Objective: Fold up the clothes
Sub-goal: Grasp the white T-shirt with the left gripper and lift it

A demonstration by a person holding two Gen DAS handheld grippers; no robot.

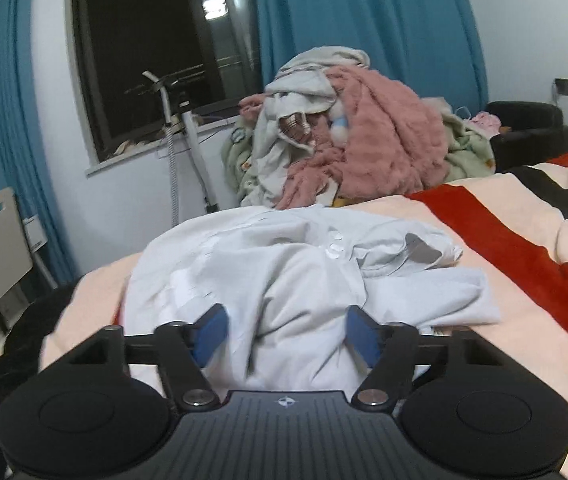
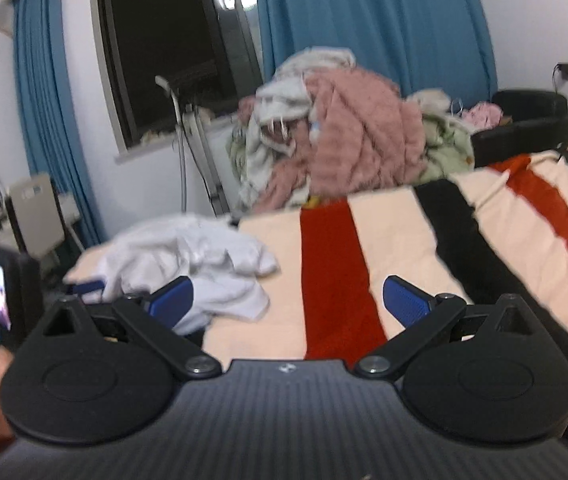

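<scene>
A crumpled white garment (image 1: 284,276) is lying on the striped blanket (image 1: 523,240) covering the bed, near its edge. The left claw (image 1: 285,330) is sitting with its 2 blue pads spread apart, a raised fold of the white cloth bulging between them. The right claw (image 2: 287,300) is hovering over a red stripe just beside the garment (image 2: 188,256), its fingers wide apart and gripping nothing. A heap of pink and pale laundry (image 1: 355,132) is sitting beyond the bed.
</scene>
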